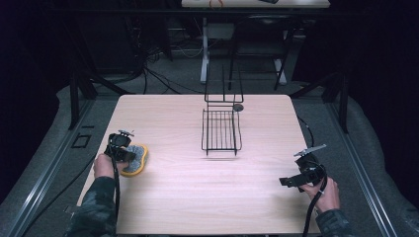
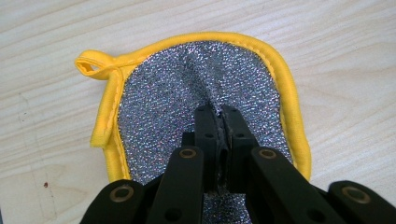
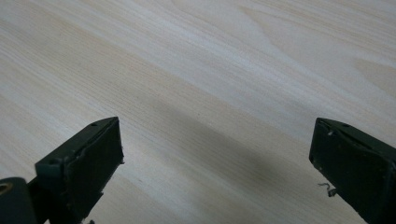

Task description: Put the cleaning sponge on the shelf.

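Scrubber (image 2: 196, 84), yellow-edged, lower left of table (image 1: 197, 197): pinched by left gripper (image 2: 219, 109), not yet lifted; rack (image 1: 221, 131) at centre; right gripper (image 3: 215, 154) gaping, idle.

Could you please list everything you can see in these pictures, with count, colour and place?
scouring pad: one, silver glitter with yellow trim and loop, near the table's left edge, pinched in its middle.
wire rack: one, black, upright back, at the table's far centre.
round dark thing: one, beside the rack's far right corner; too small to identify.
table: one, light wood.
second table: one, light top, far background.
left hand-held gripper: one, black, shut on the scouring pad.
right hand-held gripper: one, black, jaws wide open over bare table at right.
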Action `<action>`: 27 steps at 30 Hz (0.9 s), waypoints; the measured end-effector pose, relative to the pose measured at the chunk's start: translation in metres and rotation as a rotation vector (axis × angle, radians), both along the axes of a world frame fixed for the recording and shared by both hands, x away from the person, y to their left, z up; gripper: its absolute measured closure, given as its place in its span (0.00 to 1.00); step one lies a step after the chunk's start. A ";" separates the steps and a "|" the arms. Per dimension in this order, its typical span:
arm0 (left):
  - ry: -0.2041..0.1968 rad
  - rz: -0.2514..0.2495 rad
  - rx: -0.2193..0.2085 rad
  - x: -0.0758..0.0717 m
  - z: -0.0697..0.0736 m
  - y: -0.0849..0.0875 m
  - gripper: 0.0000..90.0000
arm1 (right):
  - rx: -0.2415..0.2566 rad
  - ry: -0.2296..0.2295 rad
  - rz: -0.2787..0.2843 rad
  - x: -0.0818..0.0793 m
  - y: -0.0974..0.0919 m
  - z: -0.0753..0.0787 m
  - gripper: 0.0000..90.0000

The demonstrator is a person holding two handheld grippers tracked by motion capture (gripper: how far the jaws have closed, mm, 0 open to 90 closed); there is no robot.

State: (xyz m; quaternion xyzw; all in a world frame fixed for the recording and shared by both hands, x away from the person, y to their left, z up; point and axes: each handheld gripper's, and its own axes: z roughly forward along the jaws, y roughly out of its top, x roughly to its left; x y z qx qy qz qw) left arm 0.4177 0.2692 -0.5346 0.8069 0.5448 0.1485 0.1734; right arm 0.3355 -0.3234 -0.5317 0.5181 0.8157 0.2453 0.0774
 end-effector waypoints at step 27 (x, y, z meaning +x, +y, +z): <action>-0.017 -0.025 0.022 -0.006 0.015 0.002 0.96 | 0.000 -0.011 -0.001 -0.001 -0.001 0.001 0.03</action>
